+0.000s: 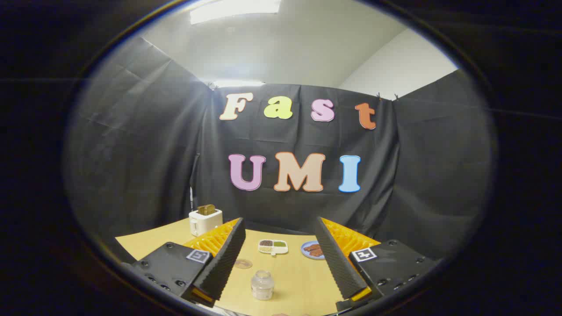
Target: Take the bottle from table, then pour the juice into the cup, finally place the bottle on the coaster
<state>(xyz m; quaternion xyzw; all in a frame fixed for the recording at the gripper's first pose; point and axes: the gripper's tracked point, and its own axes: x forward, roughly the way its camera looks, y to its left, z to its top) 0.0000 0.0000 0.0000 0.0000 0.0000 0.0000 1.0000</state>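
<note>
My gripper (279, 224) is open and held well above the wooden table (303, 281), with nothing between its fingers. Down between the fingers stands a small clear glass container (262, 285); I cannot tell whether it is the cup or the bottle. A round brownish coaster (243, 263) lies flat on the table just beyond it, close to the left finger. Both stand apart from the fingers.
A white toaster (205, 221) with a slice of toast in it stands at the table's far left. A white divided dish (273, 246) with dark and green fillings and a blue plate (310, 250) of brown food sit at the far side. Black cloth walls the booth.
</note>
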